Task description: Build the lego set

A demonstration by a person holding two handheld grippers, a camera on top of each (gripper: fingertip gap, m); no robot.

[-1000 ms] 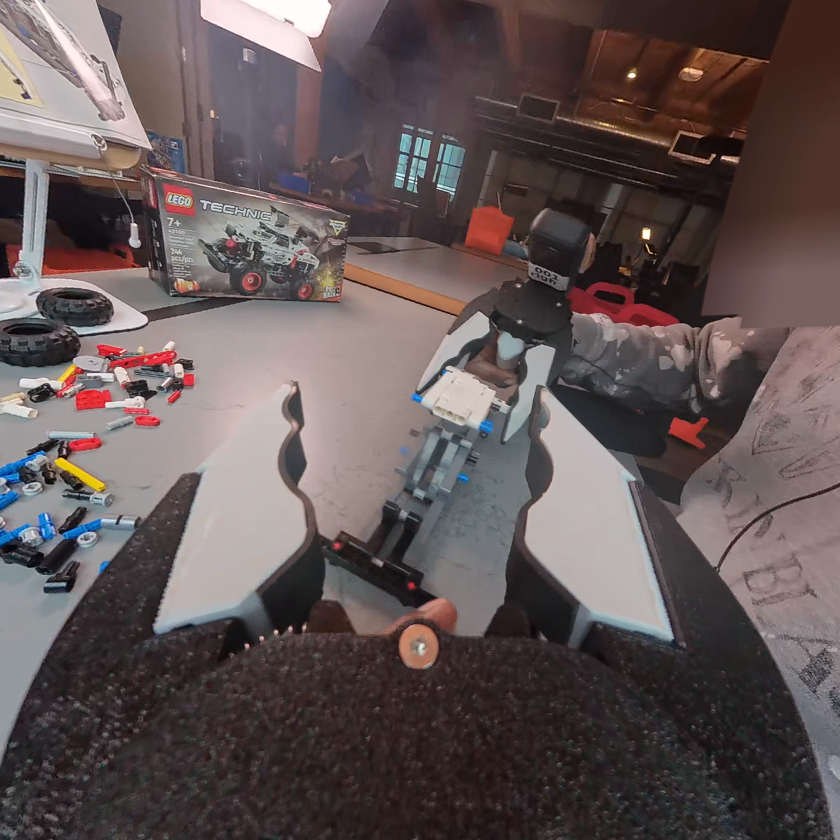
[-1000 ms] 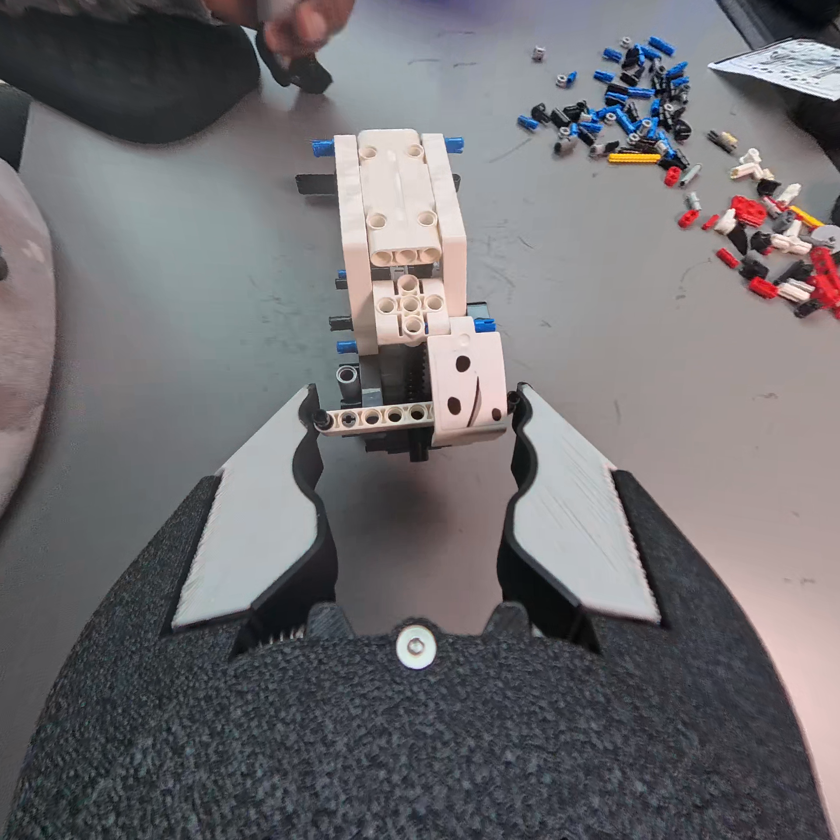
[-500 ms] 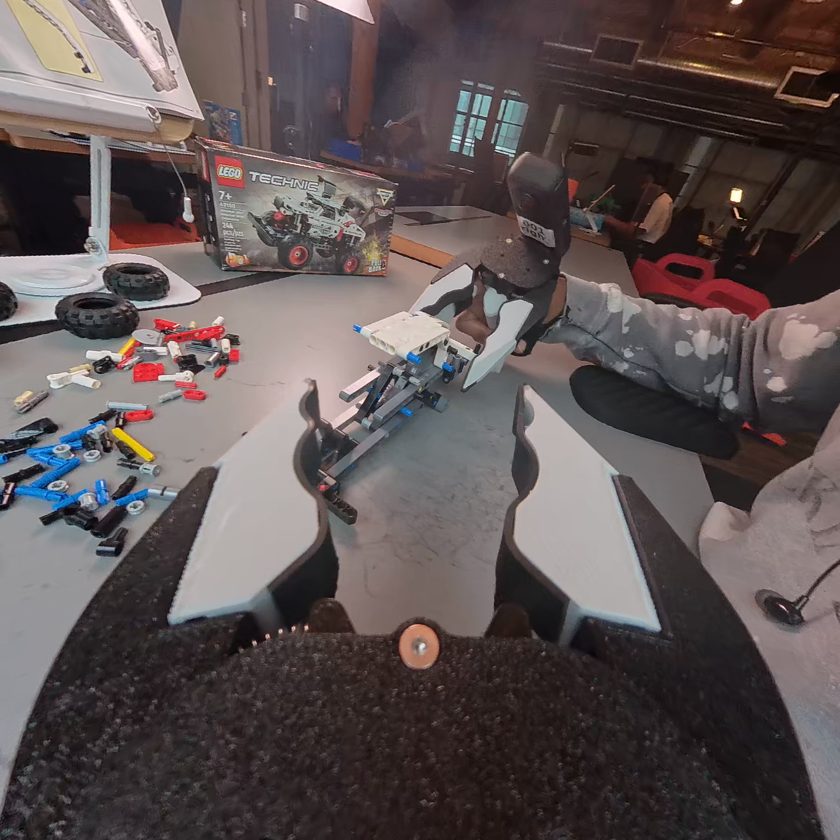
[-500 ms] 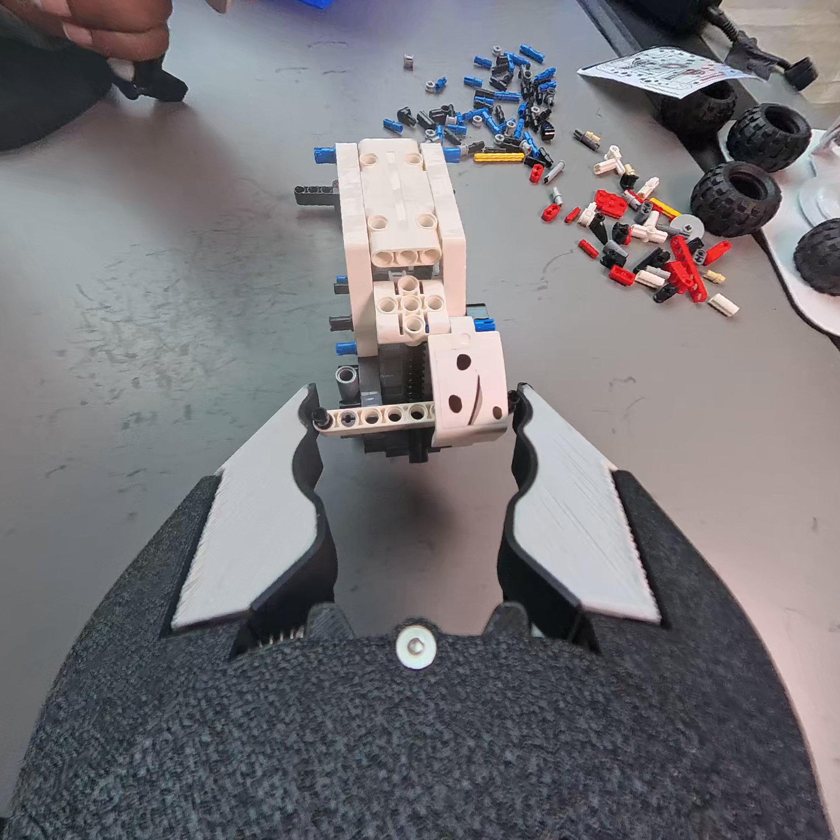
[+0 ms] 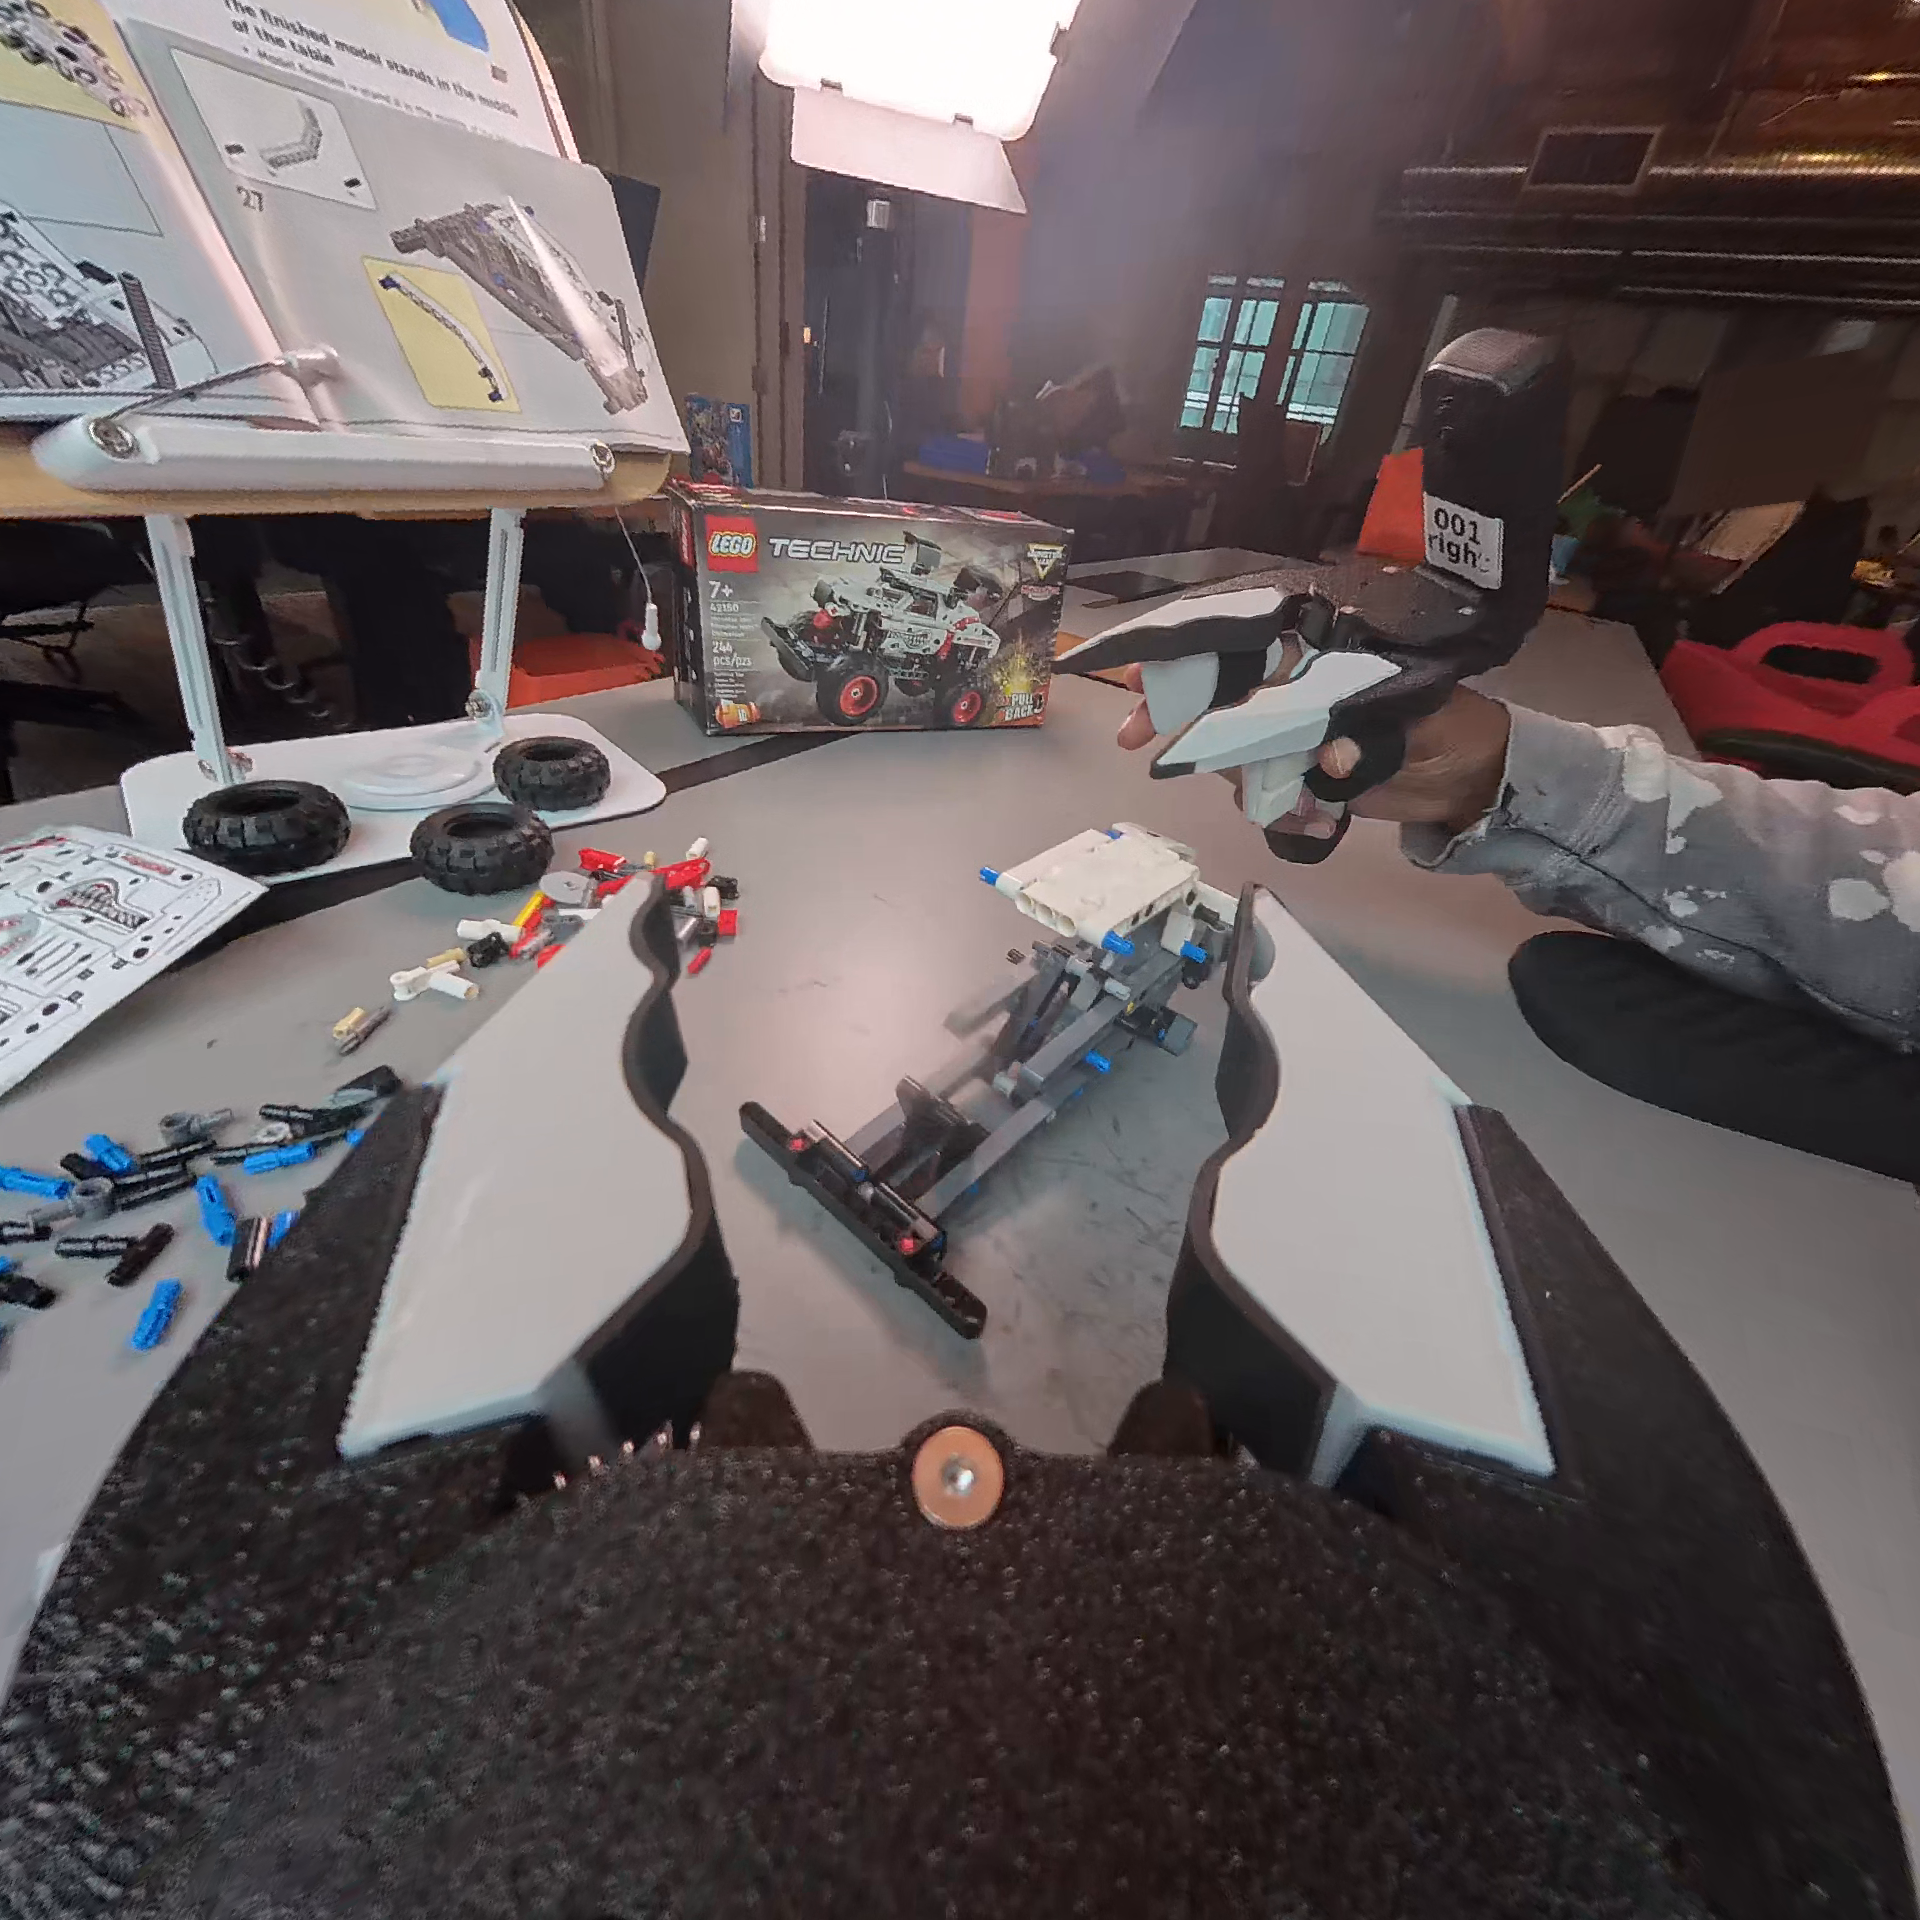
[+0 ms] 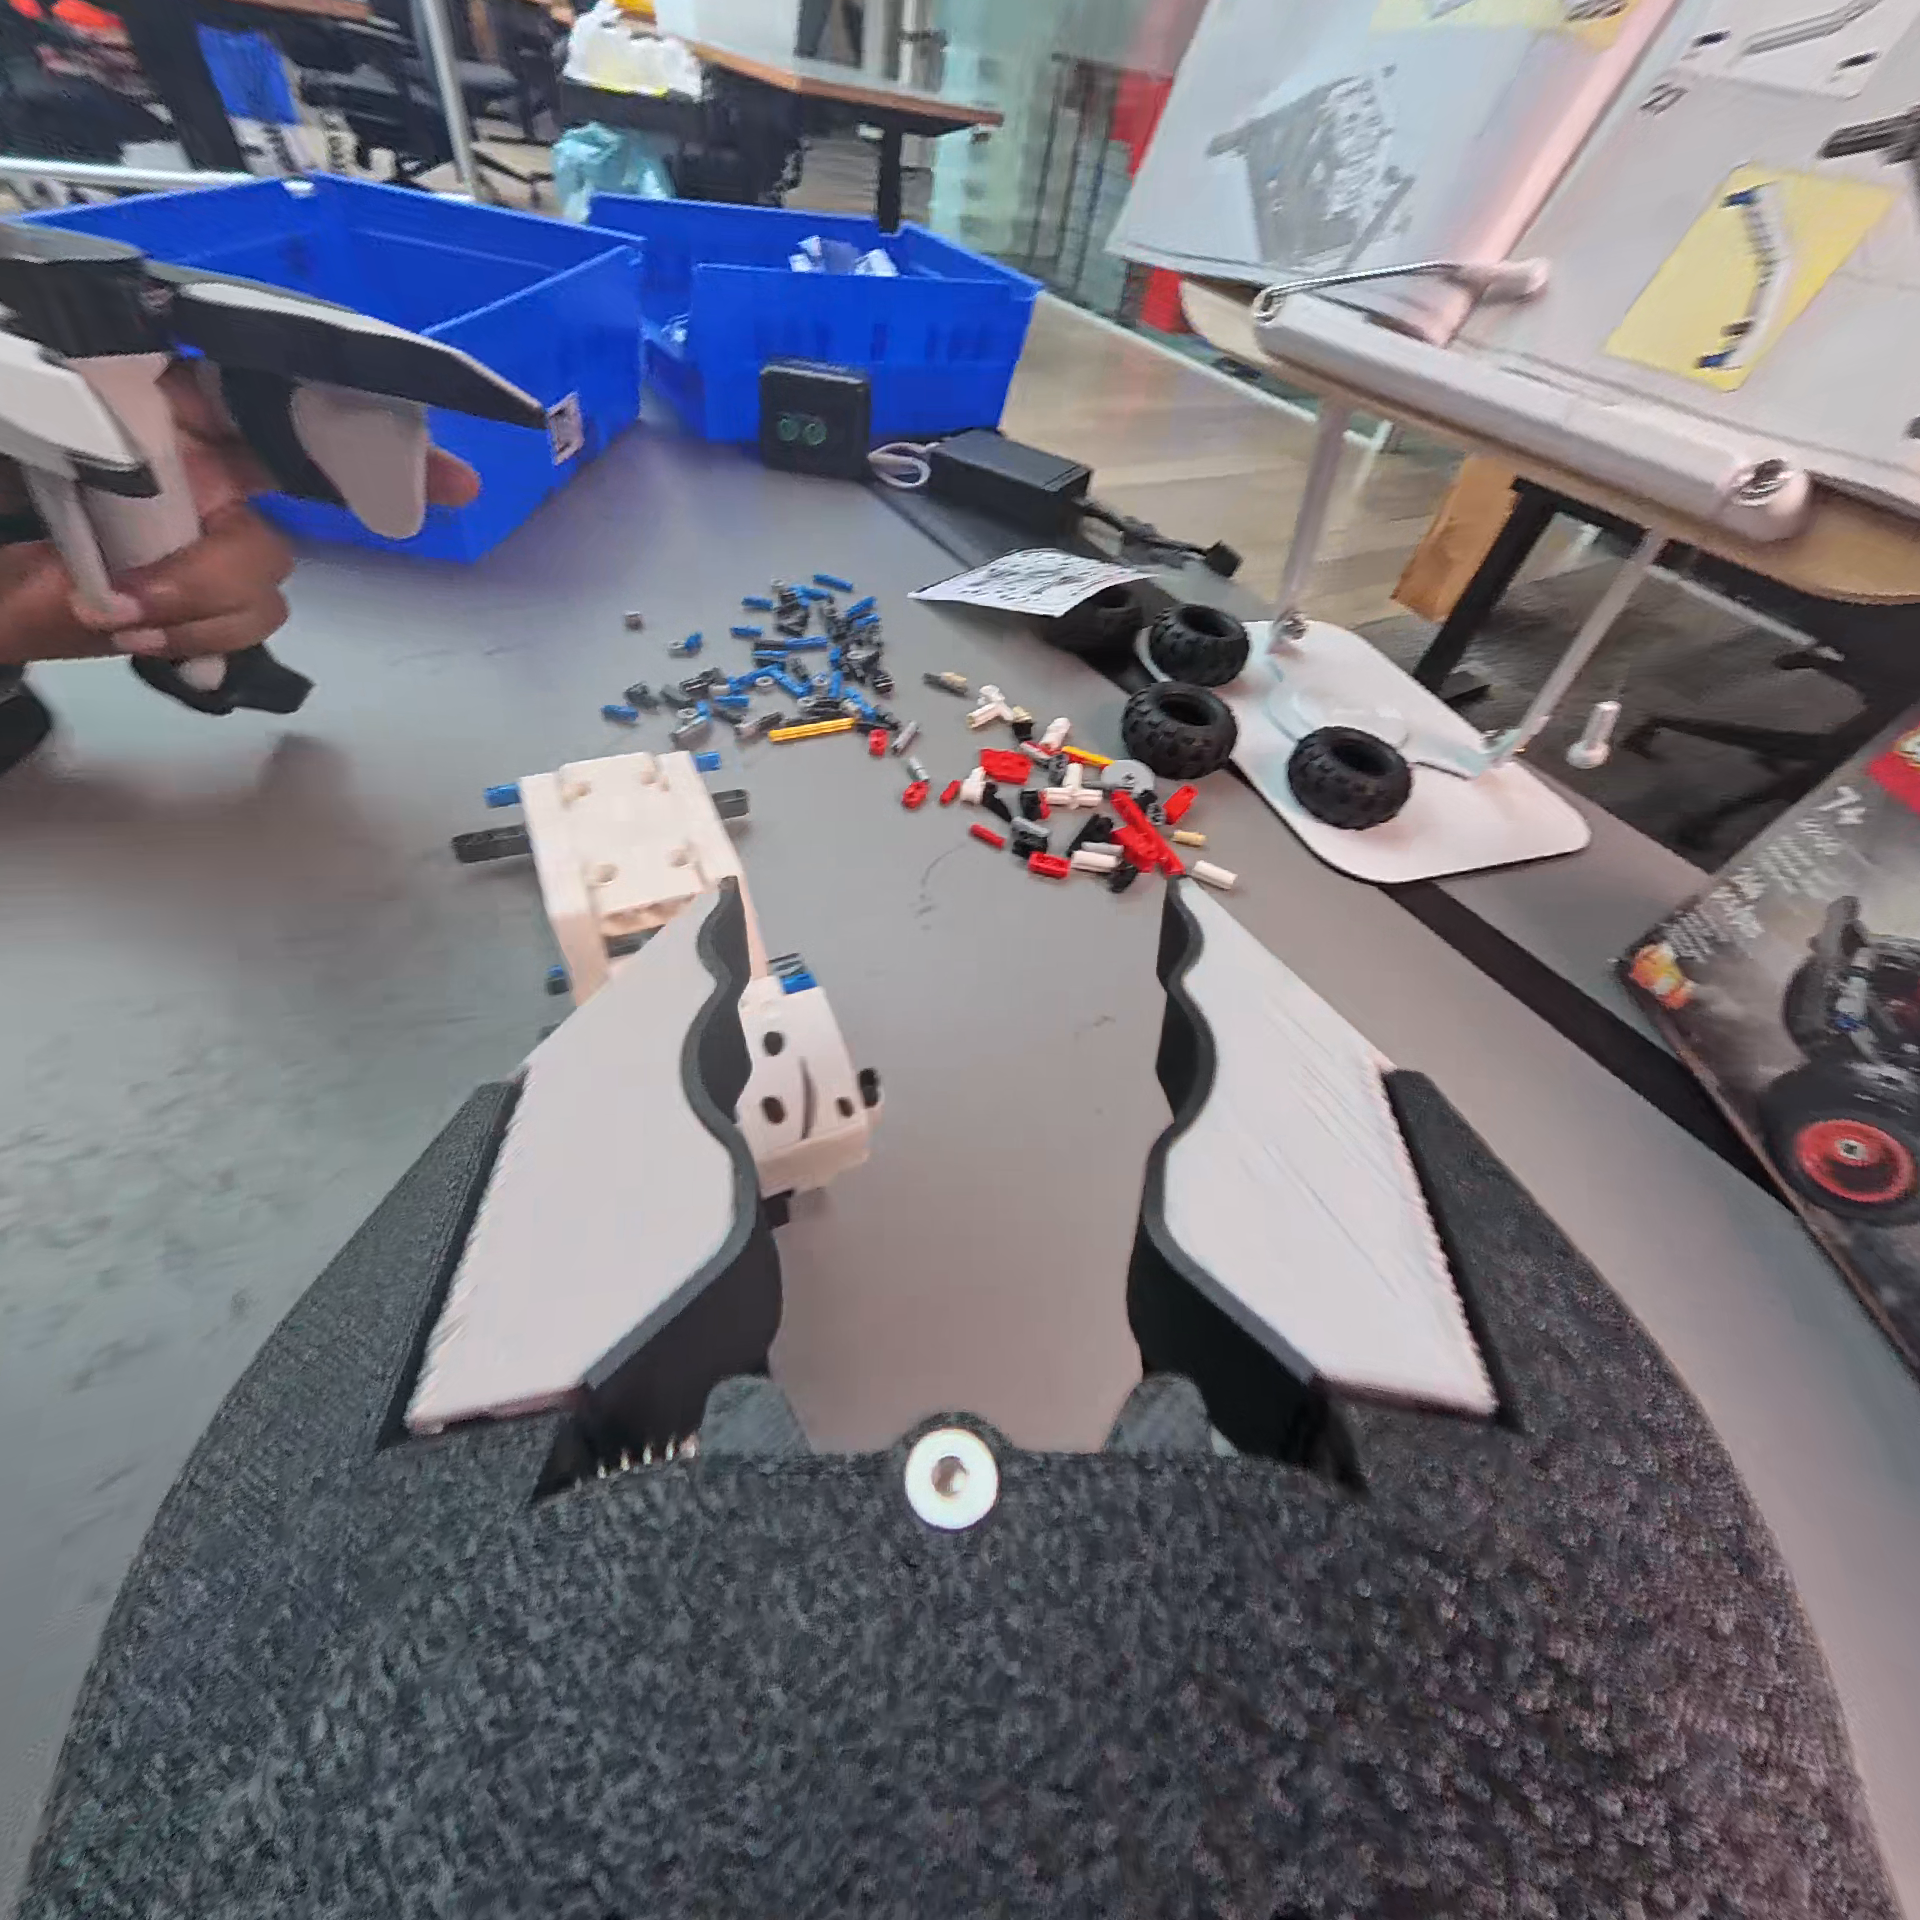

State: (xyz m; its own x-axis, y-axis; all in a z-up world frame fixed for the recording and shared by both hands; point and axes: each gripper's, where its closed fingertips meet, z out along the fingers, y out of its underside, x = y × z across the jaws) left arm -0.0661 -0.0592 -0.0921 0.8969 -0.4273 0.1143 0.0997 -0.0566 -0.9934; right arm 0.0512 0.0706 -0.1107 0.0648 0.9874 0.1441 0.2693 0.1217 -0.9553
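Lego chassis (image 5: 997,1081), a long grey-and-white beam frame with blue pins, lies on the grey table (image 5: 1403,997), half built. Knobbly black rubber tyres (image 6: 1179,727) and loose small parts (image 6: 1070,805) beside it wait unused. Left gripper (image 5: 935,935) and right gripper (image 6: 951,914) hover, fingers spread wide, empty.

Ahead of the left gripper (image 5: 943,899), the set box (image 5: 873,613) carries a brand logo, a title, and age and piece numbers. Up to its left, the open instruction booklet (image 5: 312,239) shows printed lines and a step number. A white lettered label (image 5: 1463,540) sits on the right gripper (image 5: 1107,717). A printed sticker sheet (image 5: 94,935) lies far left.
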